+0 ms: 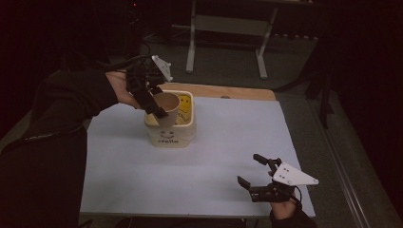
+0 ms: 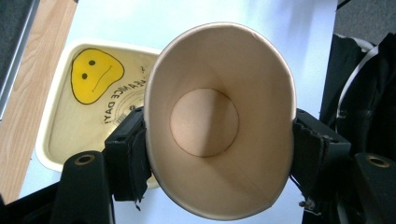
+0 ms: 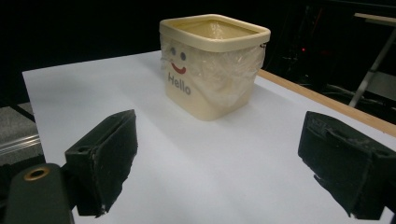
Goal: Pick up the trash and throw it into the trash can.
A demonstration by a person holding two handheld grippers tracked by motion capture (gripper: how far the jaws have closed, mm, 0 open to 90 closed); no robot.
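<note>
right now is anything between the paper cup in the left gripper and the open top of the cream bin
Nothing visible stands in the way. The left gripper is shut on the paper cup, held over the cream bin. The bin's mouth is open, with a clear liner and a yellow face print inside. The right gripper rests open, far off.

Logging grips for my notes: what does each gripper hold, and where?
Left gripper clamps a paper cup across its side walls below the rim; right gripper holds nothing.

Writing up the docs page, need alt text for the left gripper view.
The left gripper clamps a brown paper cup, empty, its rim squeezed to an oval, over a cream square bin lined with clear plastic. A yellow frowning face shows inside the bin, which stands on a white table.
</note>
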